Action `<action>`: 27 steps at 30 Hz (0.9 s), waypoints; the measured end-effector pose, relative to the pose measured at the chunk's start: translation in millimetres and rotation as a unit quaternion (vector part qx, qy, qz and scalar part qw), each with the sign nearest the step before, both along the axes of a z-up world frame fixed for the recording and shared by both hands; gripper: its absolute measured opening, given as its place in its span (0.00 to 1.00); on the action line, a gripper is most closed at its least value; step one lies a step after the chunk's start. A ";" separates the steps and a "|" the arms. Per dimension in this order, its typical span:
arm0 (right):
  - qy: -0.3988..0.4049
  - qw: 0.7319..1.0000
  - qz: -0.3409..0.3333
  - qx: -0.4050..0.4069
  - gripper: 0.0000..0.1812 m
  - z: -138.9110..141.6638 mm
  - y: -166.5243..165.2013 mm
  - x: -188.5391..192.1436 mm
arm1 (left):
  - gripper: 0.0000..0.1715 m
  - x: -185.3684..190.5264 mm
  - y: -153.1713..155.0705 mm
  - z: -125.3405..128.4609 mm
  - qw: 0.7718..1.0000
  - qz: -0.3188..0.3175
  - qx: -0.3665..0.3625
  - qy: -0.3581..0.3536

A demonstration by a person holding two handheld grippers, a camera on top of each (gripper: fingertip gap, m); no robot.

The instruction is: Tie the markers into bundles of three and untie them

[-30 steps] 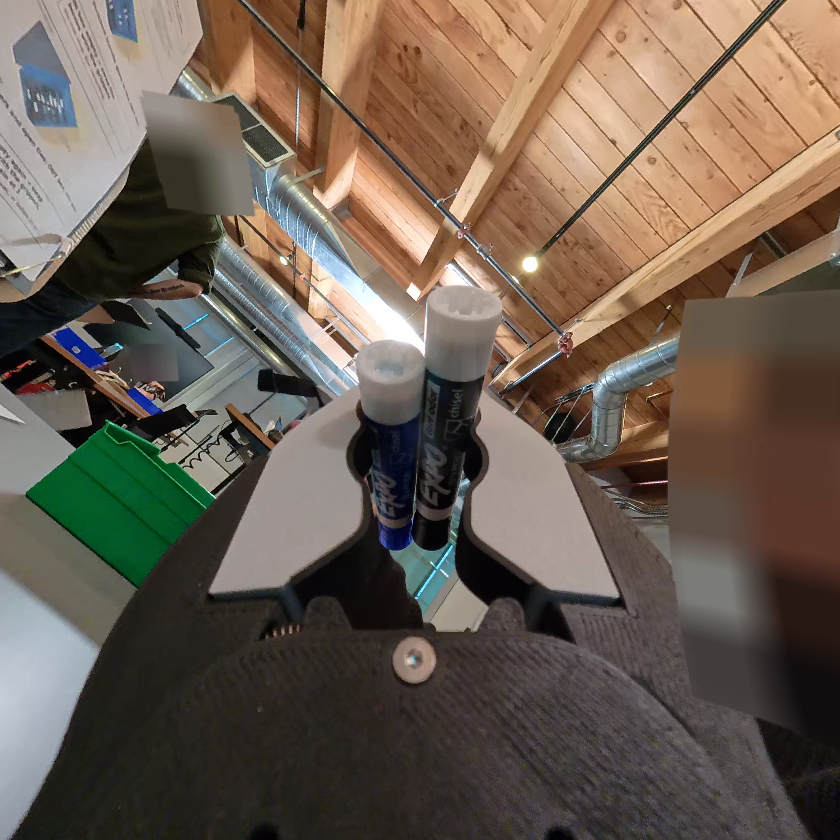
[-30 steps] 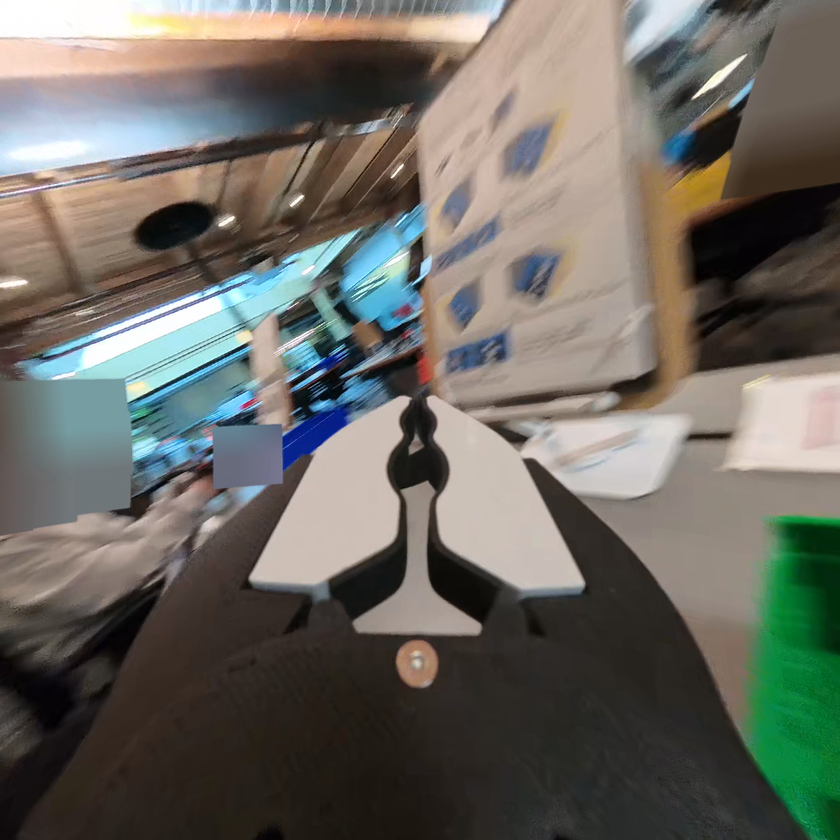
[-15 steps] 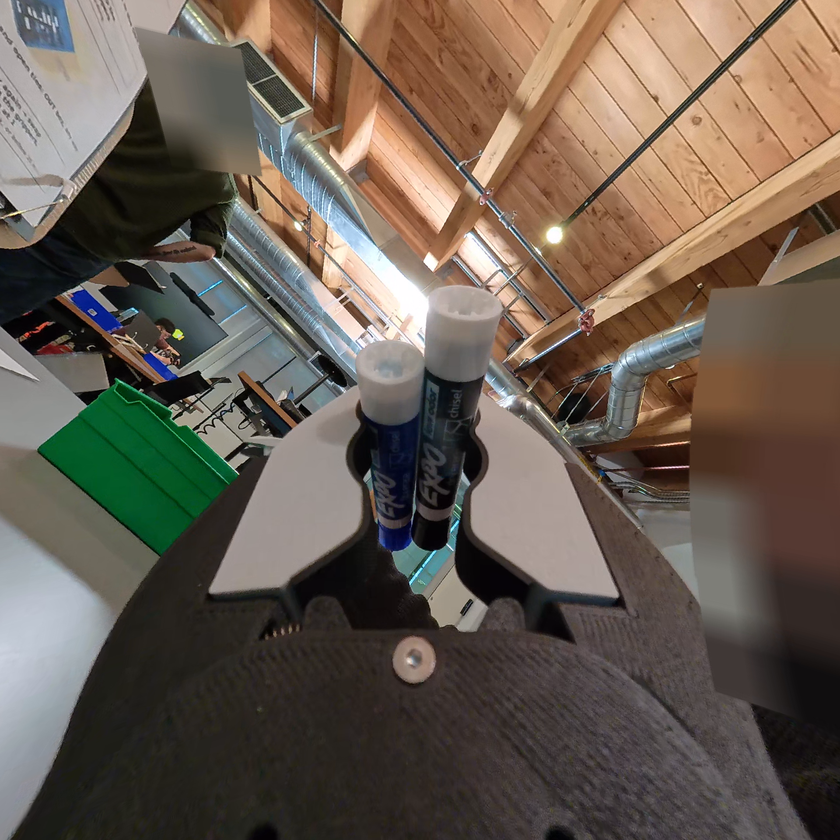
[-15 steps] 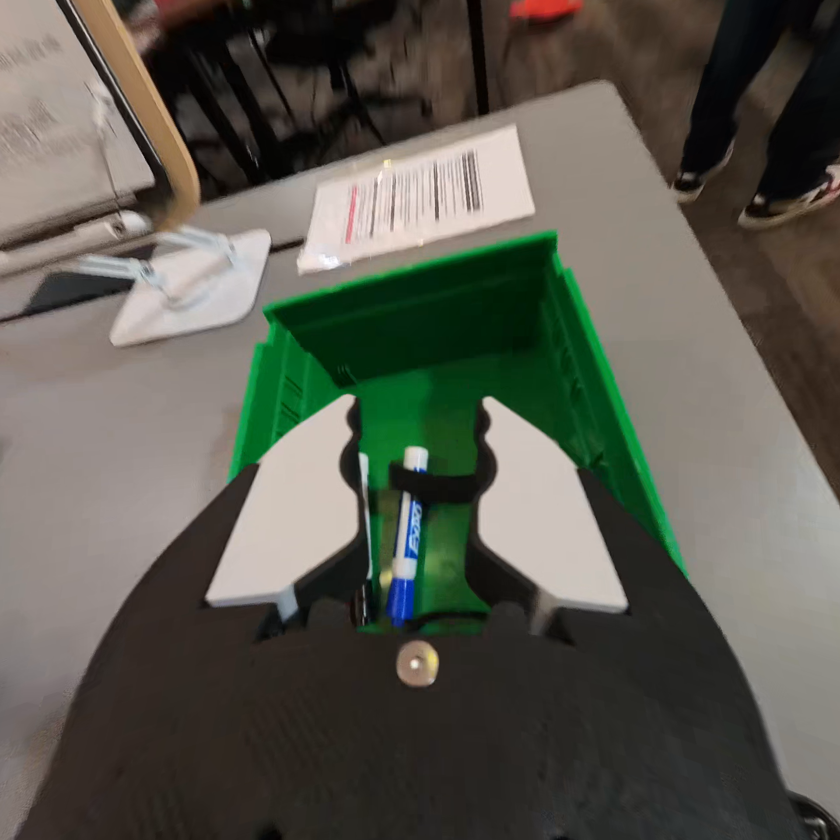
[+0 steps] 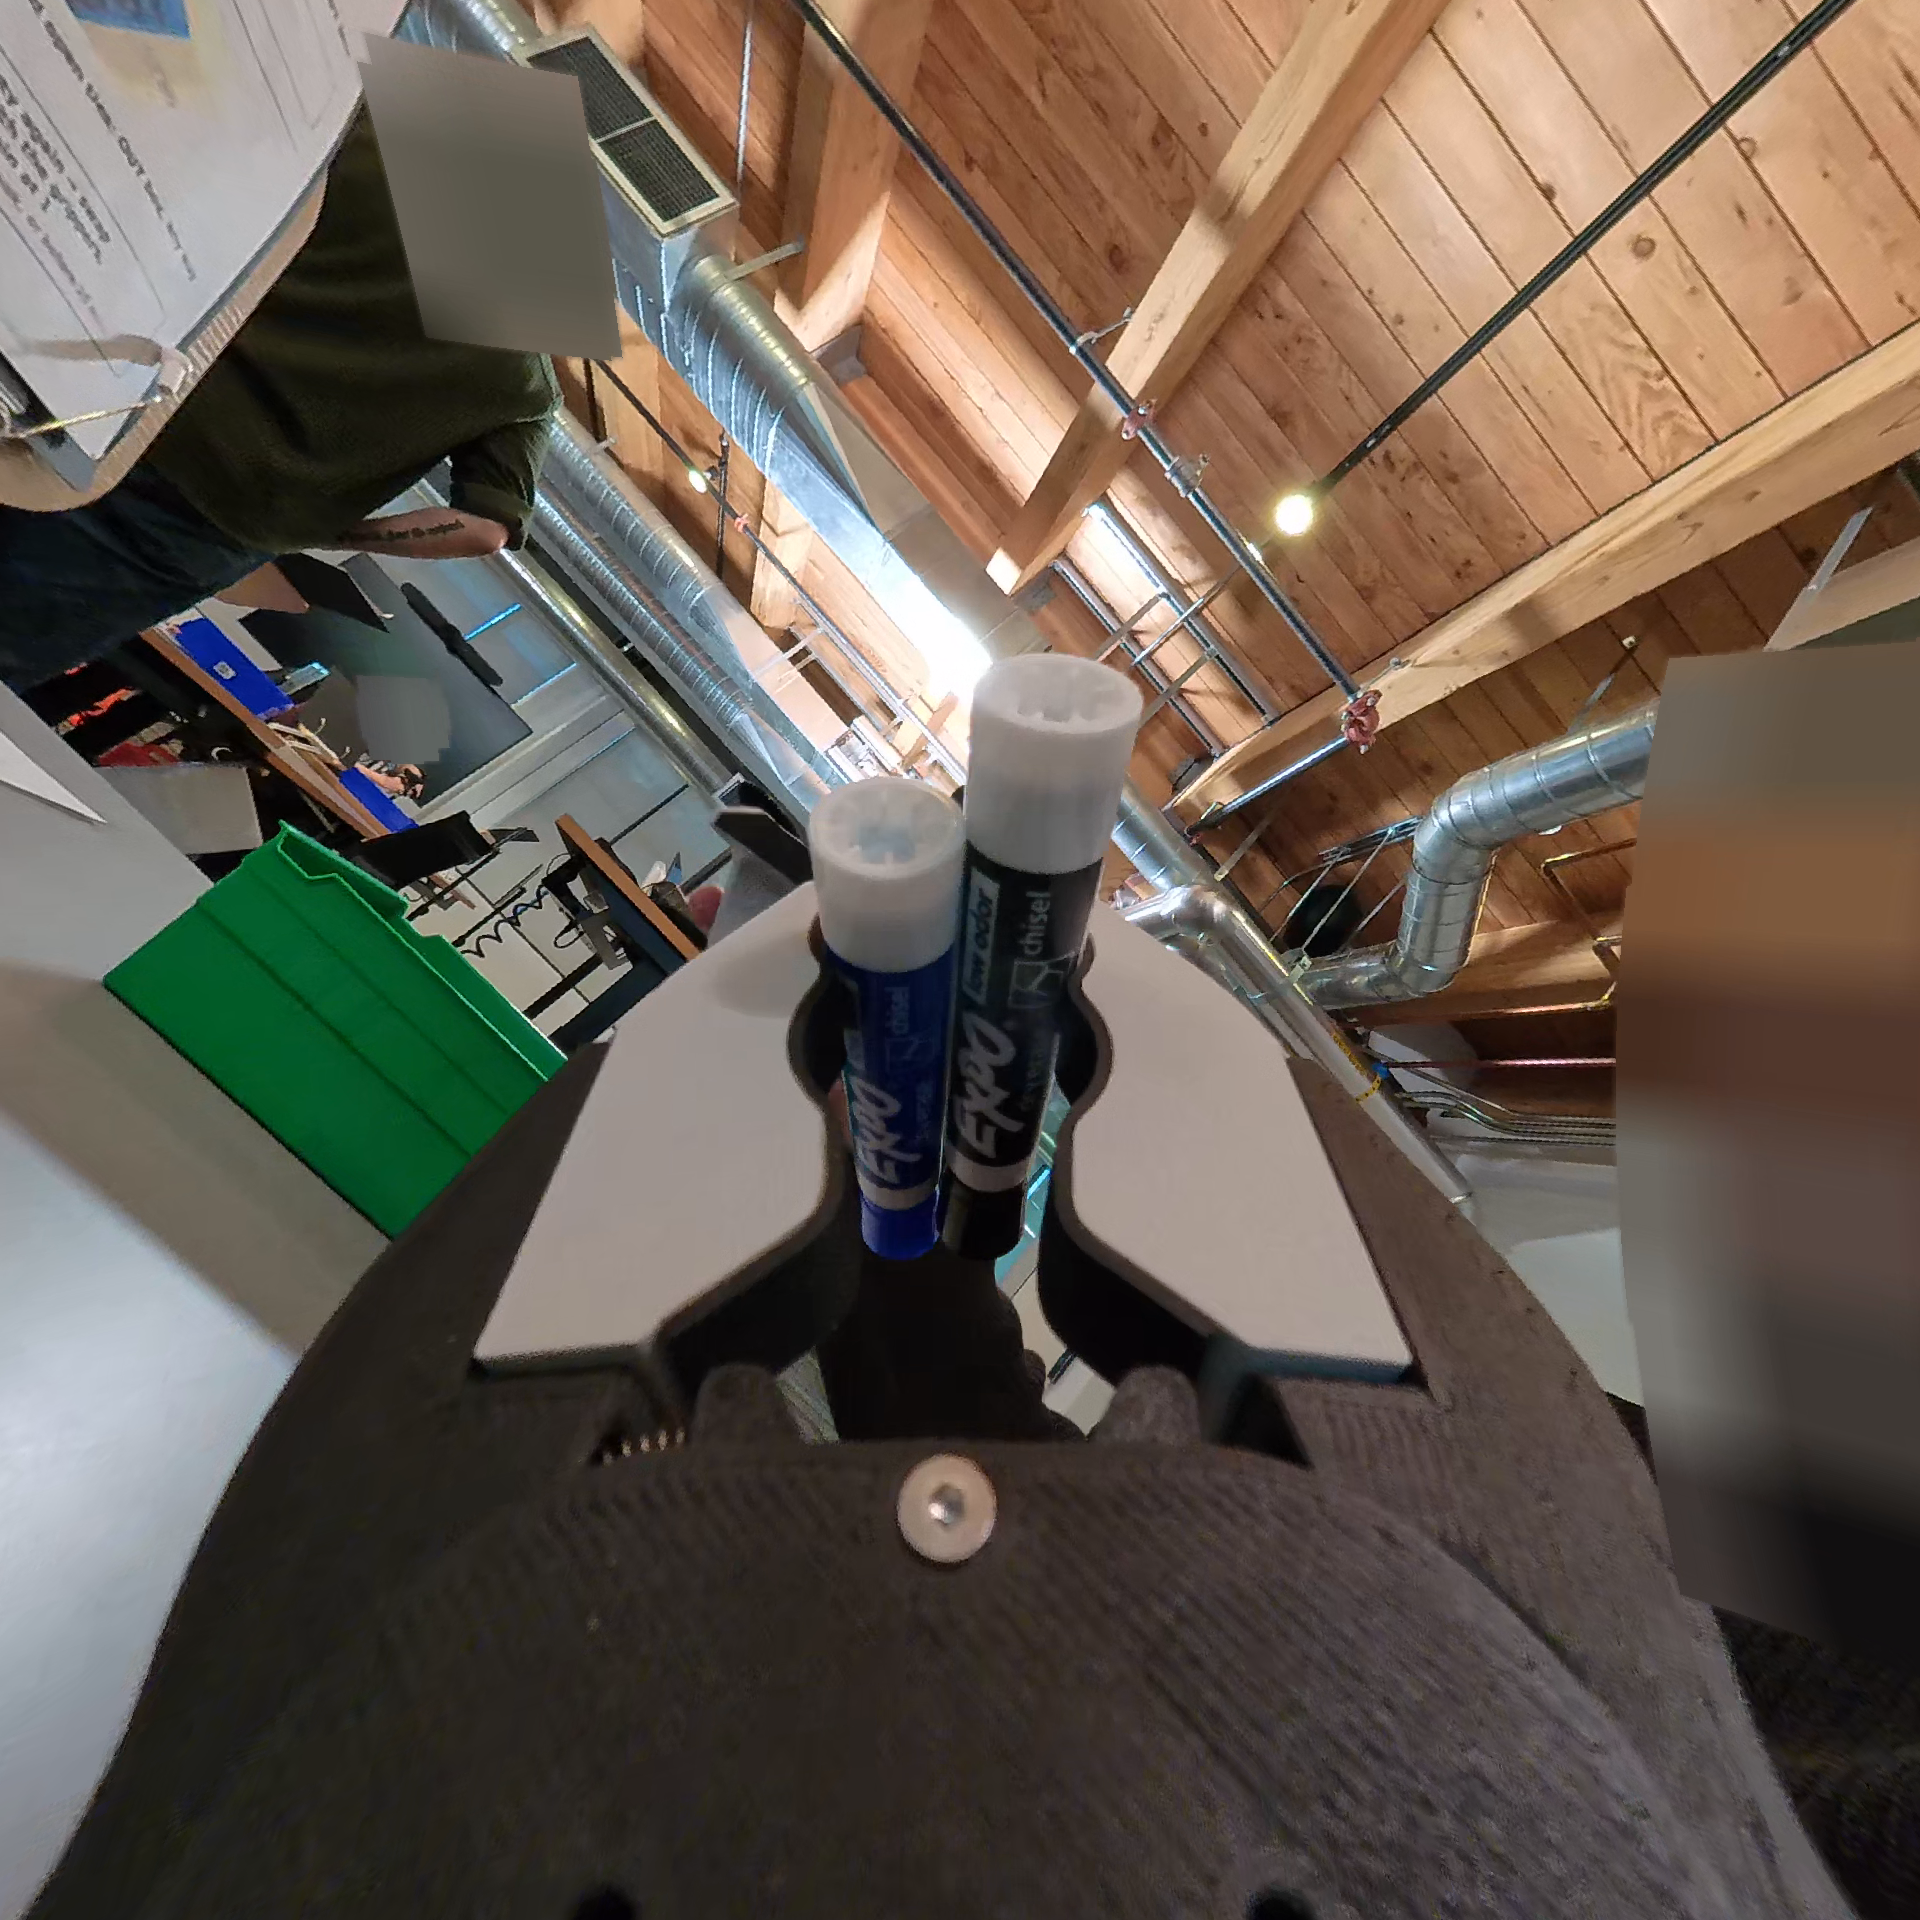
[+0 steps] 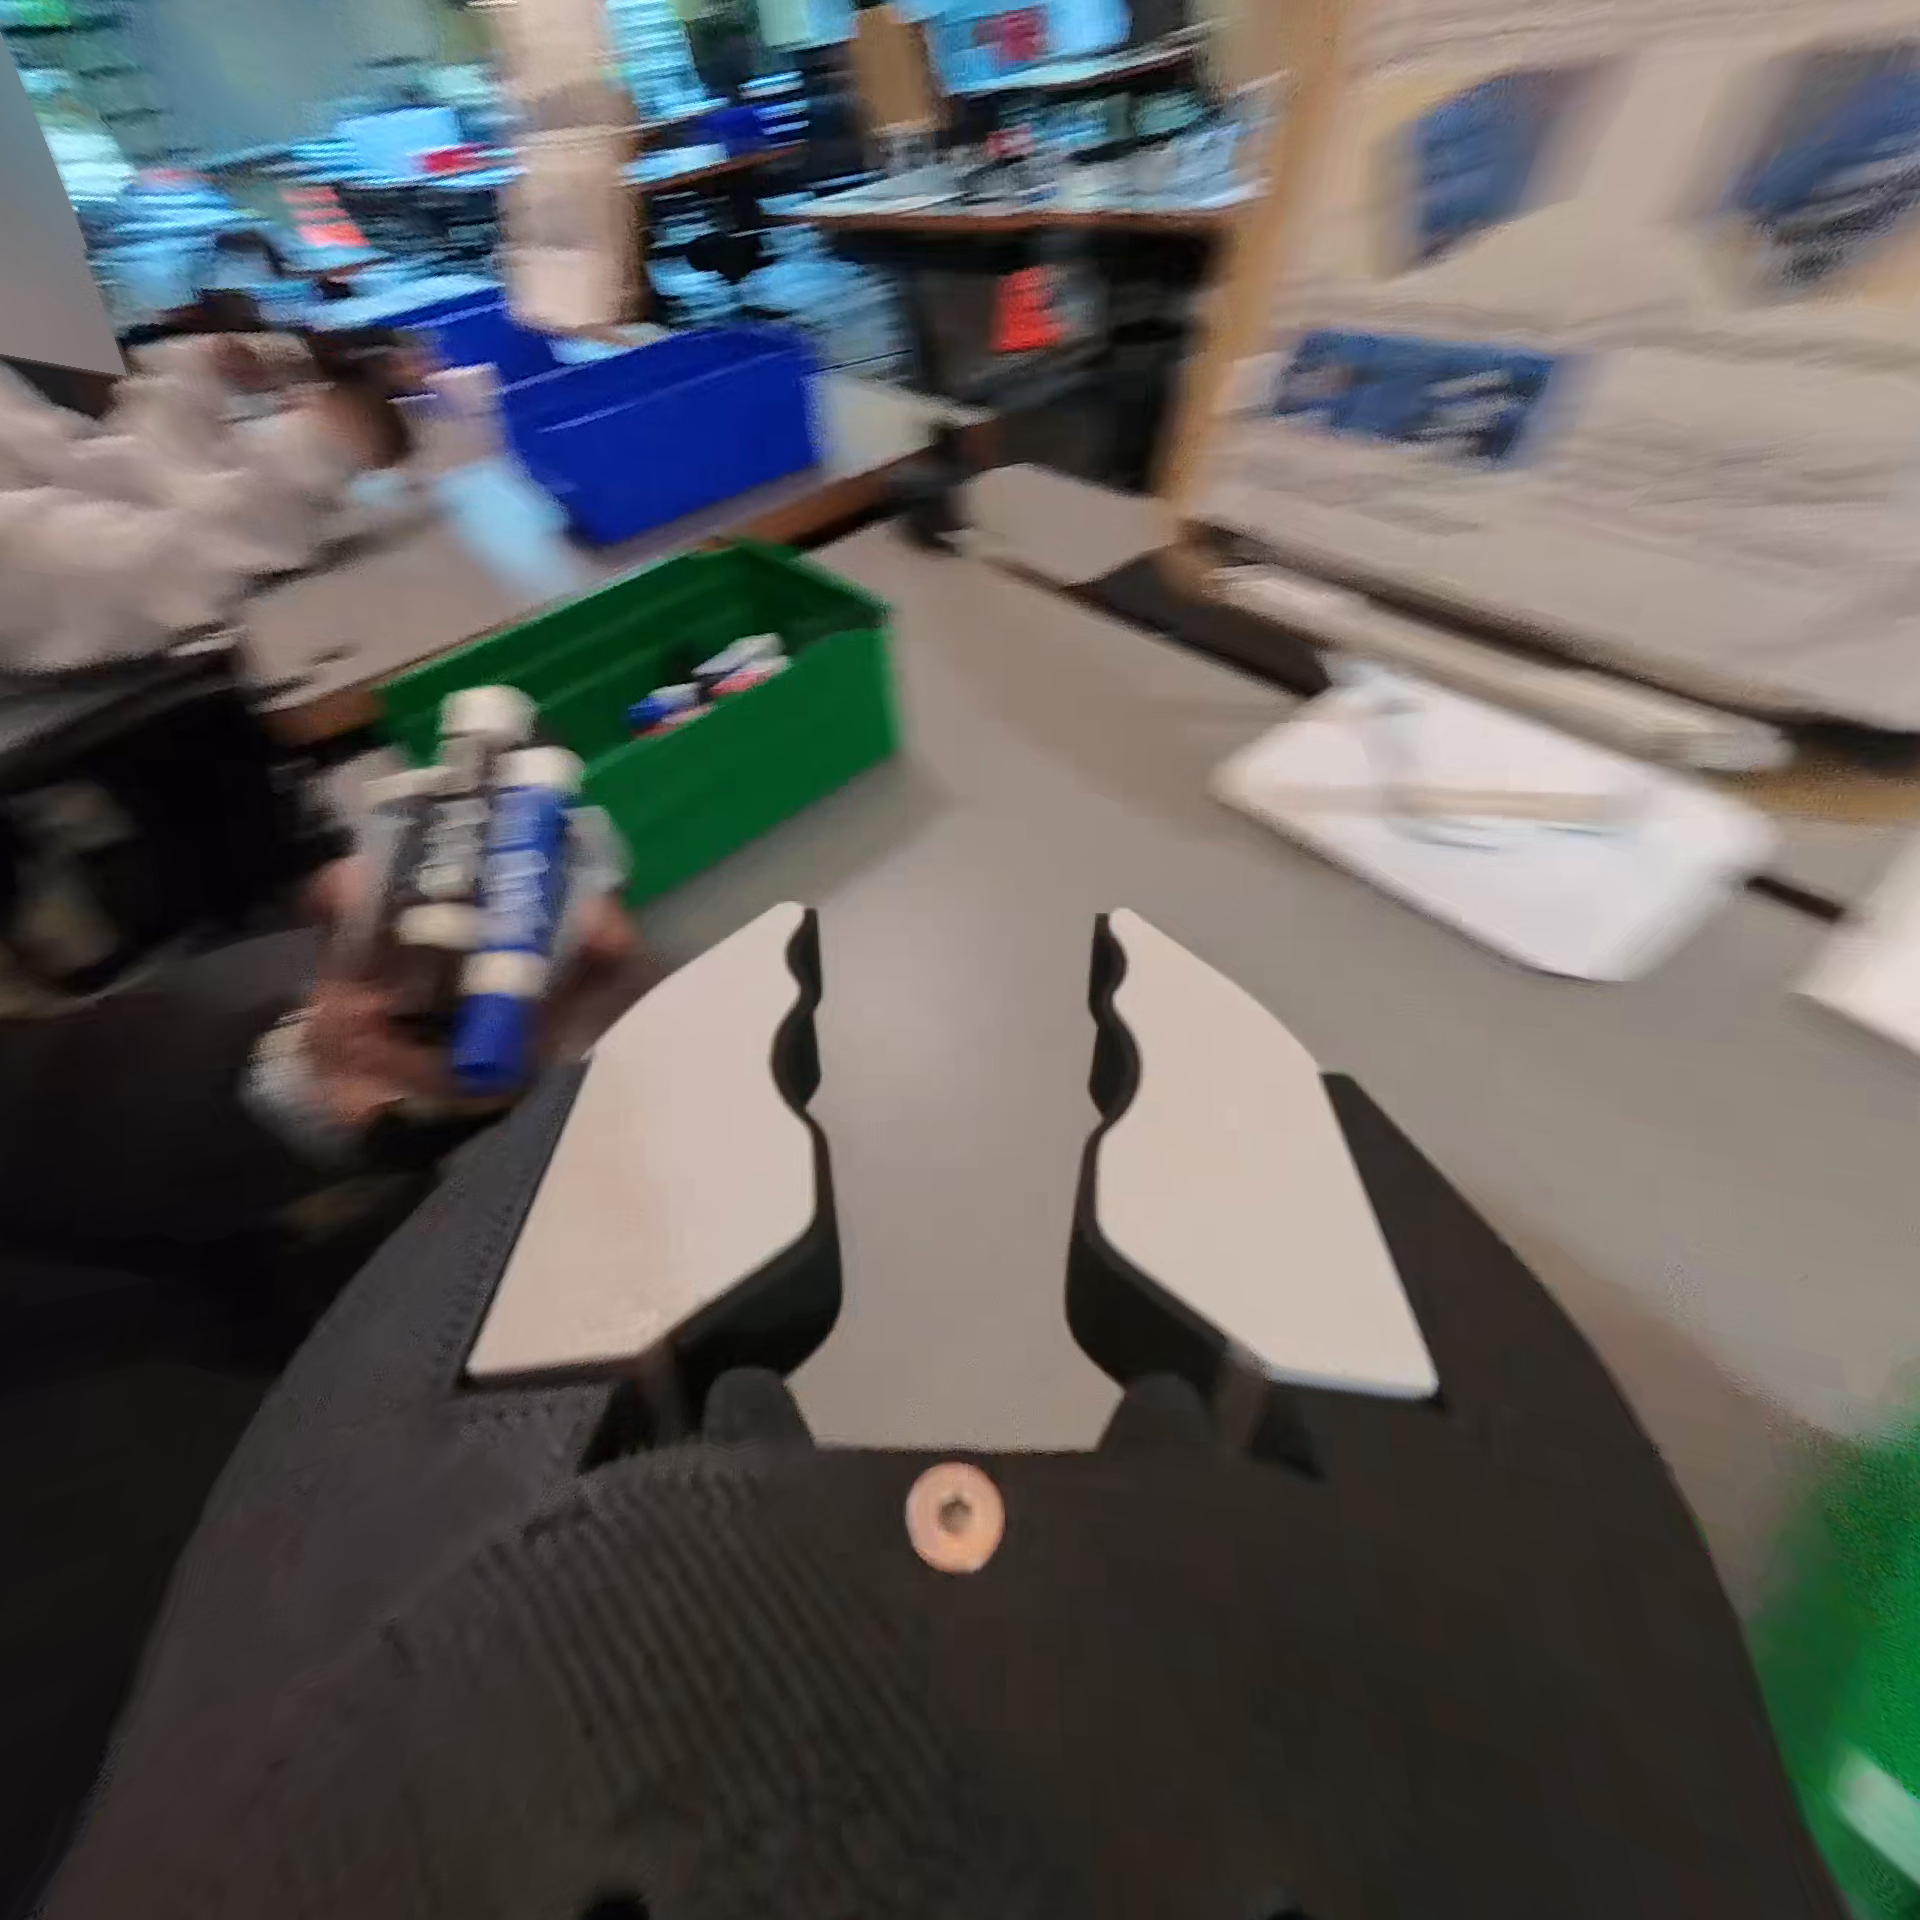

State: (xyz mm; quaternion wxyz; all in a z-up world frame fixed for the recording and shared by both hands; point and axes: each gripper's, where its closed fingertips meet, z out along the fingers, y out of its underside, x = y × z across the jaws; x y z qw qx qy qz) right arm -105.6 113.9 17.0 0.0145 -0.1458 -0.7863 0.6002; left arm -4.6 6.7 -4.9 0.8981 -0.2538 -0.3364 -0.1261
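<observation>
Markers first: a blue dry-erase marker (image 5: 896, 1049) and a black dry-erase marker (image 5: 1023, 997) sit side by side, touching, pinched together in the left claw (image 5: 951, 1039). Both point up toward the wooden ceiling (image 5: 1299, 260), white ends on top, coloured caps hanging down past the jaws. The claw's scalloped notches wrap the two barrels about mid-length, so it's closed down on the pair, not all the way shut.

Handling-wise I'd guess these are light, stiff plastic tubes with a slick glossy wrap. Round barrels held as a pair like to roll against each other, so one could slide out if the squeeze eases. Mid-barrel in the notches looks like the sensible spot to hold them, not the cap, since caps can pop off.

The right claw (image 6: 954, 935) is spread wide with nothing between its jaws, just bare grey table (image 6: 1039, 727) showing through the gap. That view is pretty smeared, but off to its left you can make out the same marker bundle up in the air.

Further out there's a green bin (image 6: 748, 748) on the table with some small blue and white stuff inside, too blurry to name, and a white flat stand base (image 6: 1486, 862) to the right. The left wrist view also catches a green bin (image 5: 312, 1039) low on its left.
</observation>
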 end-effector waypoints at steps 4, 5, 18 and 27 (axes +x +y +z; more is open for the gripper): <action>-0.131 0.977 0.168 -0.001 0.29 -34.6 -71.8 89.9 | 0.23 0.4 -6.3 1.9 1.000 0.007 0.004 0.001; -0.155 0.970 0.187 0.003 0.30 -42.7 -80.4 101.8 | 0.23 0.5 -7.5 2.2 1.000 0.008 0.004 0.002; 0.120 0.981 0.148 -0.028 0.21 -22.8 -88.7 112.1 | 0.22 -22.7 -27.8 -22.4 0.993 0.080 0.007 -0.091; 0.373 0.914 0.070 0.142 0.16 -73.7 -106.1 106.9 | 0.22 -24.9 -23.8 -27.1 0.991 0.076 0.010 -0.109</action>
